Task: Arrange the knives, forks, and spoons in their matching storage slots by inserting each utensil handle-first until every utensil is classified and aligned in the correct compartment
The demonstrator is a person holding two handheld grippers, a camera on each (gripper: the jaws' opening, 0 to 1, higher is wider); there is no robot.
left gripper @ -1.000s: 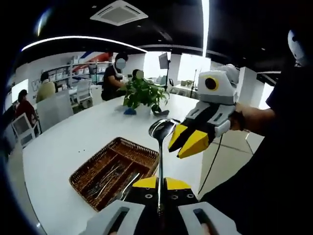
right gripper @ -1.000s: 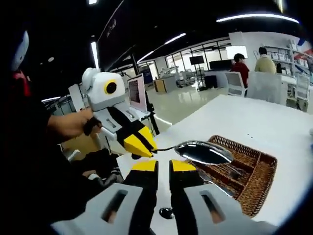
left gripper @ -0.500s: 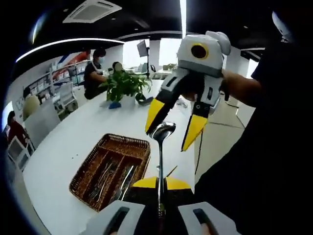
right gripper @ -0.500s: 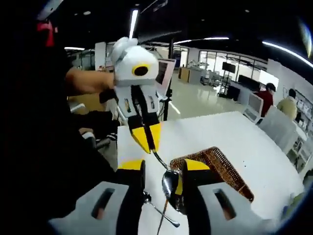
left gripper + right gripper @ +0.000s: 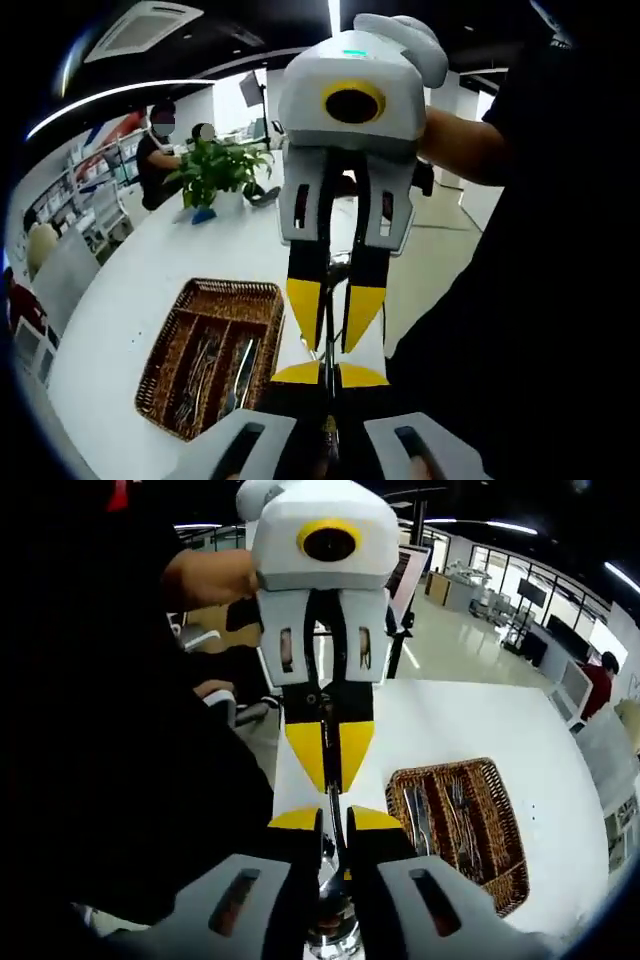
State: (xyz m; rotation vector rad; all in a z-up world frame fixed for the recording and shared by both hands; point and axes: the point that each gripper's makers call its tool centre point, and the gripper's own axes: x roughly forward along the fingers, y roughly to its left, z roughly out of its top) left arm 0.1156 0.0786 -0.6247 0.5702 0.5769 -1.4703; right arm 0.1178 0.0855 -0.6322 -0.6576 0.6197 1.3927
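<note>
Left gripper view: the left gripper (image 5: 328,374) pinches the spoon (image 5: 329,330) by its handle, while the right gripper (image 5: 335,318), facing it, has its jaws drawn narrow around the bowl end. Right gripper view: the right gripper (image 5: 333,820) closes on the spoon (image 5: 330,810), and the left gripper (image 5: 328,757) grips the other end. The wicker tray (image 5: 262,292) holding cutlery sits on the white table (image 5: 130,290), below and beside both grippers. A potted plant (image 5: 215,170) and seated people lie well beyond.

Bright ceiling strip lights (image 5: 130,90) and daylight from far windows (image 5: 520,580) light the room evenly; the white table (image 5: 150,270) glares slightly. Fisheye bending curves the edges, the person's dark clothing (image 5: 100,760) reads black, and focus is sharp
</note>
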